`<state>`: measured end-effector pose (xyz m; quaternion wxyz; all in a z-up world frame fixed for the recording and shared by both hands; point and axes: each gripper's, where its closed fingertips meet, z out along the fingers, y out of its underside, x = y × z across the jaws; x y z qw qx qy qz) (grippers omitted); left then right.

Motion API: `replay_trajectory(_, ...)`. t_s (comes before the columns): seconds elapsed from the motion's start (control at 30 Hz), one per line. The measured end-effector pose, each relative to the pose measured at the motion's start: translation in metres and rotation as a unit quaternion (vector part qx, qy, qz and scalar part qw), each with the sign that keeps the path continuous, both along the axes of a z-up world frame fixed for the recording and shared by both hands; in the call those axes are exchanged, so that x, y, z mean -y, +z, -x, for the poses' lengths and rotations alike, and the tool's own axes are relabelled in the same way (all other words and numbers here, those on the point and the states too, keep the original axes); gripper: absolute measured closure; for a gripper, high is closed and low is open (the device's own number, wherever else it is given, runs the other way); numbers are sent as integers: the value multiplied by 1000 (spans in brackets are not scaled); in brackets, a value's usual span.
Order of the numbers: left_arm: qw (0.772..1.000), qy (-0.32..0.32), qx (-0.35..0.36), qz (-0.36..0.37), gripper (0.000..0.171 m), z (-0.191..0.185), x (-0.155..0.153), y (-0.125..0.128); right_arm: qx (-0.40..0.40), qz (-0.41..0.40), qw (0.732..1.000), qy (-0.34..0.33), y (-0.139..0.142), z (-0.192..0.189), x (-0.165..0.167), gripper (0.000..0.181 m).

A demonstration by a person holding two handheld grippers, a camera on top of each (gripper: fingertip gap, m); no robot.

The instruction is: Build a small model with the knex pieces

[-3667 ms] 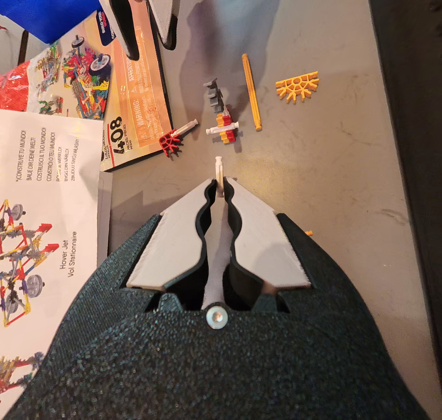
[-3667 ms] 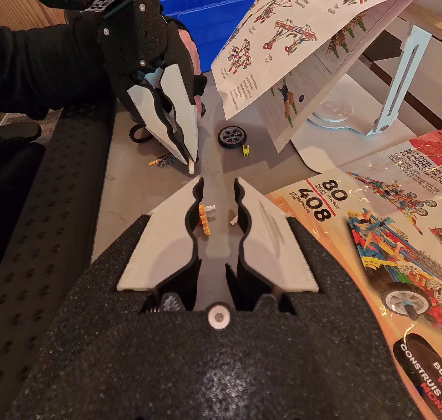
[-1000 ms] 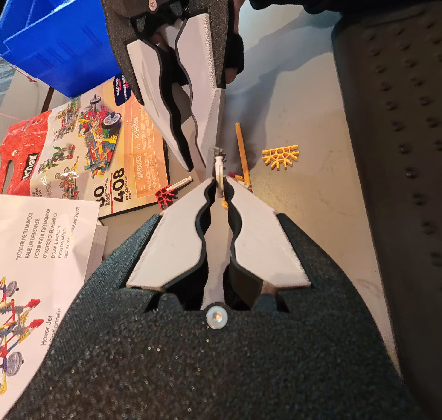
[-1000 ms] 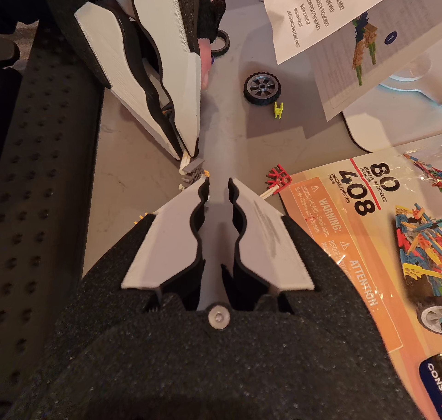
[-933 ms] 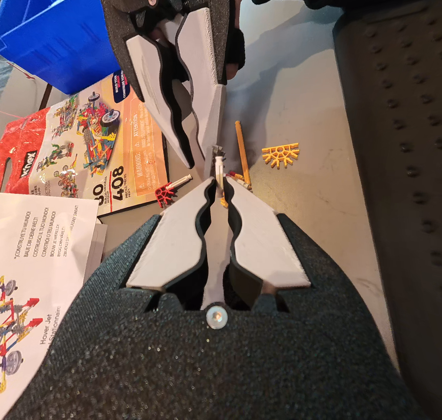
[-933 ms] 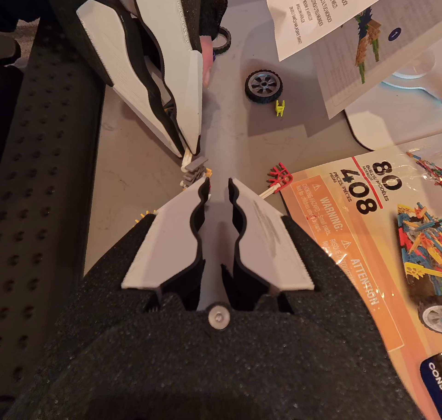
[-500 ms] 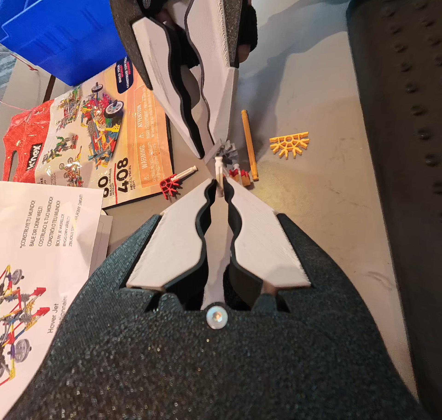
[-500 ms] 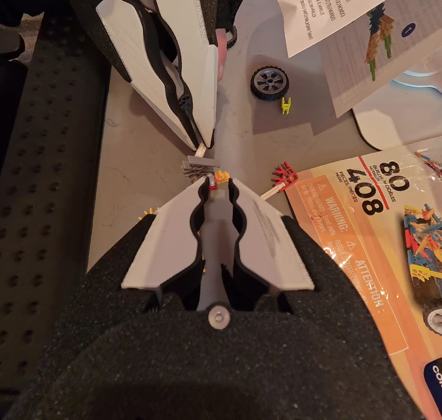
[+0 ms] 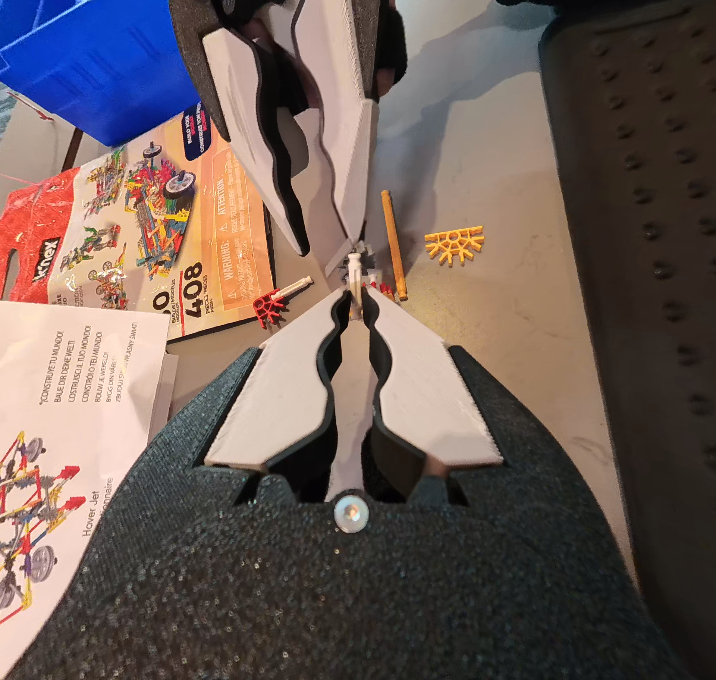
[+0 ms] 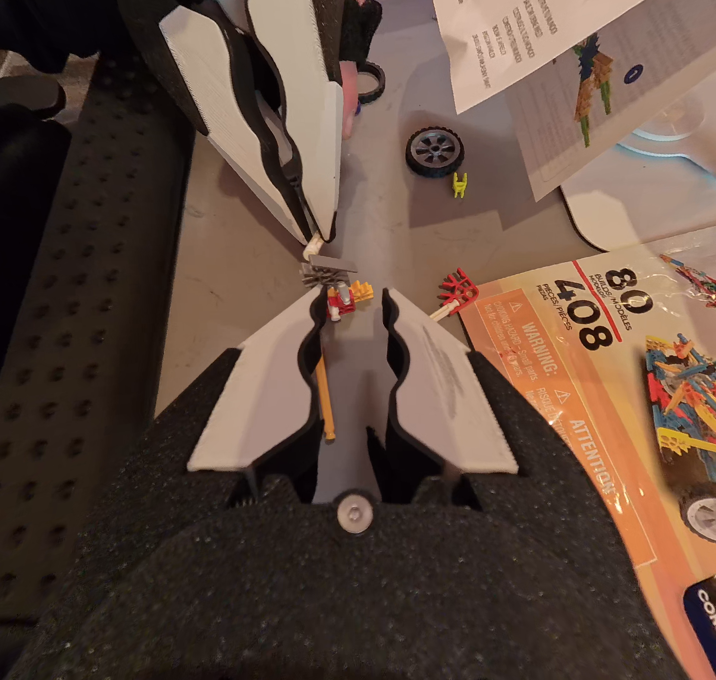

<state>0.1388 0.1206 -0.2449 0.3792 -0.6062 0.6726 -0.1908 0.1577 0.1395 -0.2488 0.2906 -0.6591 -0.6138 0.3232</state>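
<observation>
My left gripper (image 9: 356,297) is shut on a short white rod (image 9: 354,274) that sticks out past its tips. The rod's free end meets a grey fan connector (image 9: 364,256). The grey connector (image 10: 327,272) belongs to a small assembly with red and orange pieces (image 10: 345,297) on the grey table. My right gripper (image 10: 353,297) is open, its tips on either side of that assembly, the left finger against it. In the right wrist view my left gripper (image 10: 319,237) comes in from above; in the left wrist view my right gripper (image 9: 331,244) does.
A yellow rod (image 9: 393,243) and a yellow fan connector (image 9: 453,243) lie nearby. A red connector on a white rod (image 10: 459,293) lies beside the printed parts bag (image 10: 561,351). A wheel (image 10: 434,151), a small yellow-green clip (image 10: 460,184), an instruction sheet (image 9: 58,409), a blue bin (image 9: 97,60) and a black studded mat (image 9: 639,274) surround them.
The right gripper's jaws have opened wider around the assembly. The grey connector has turned to face the white rod's end. Both grippers have shifted a little.
</observation>
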Motion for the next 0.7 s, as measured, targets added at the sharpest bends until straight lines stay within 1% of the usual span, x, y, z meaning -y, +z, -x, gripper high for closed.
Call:
replay_trajectory(0.13,1000,5,-1,3,166,-2,0,0,-11,6,1000,9,3,2,4,144)
replay_trajectory(0.23,1000,7,-5,1,167,-3,1,-1,-12,12,1000,13,2,4,6,140)
replay_trajectory(0.43,1000,7,-11,-6,167,-3,2,-1,-5,16,1000,14,-2,6,8,139)
replay_trajectory(0.7,1000,6,-18,-9,167,-2,1,-5,6,7,1000,0,-5,4,2,139)
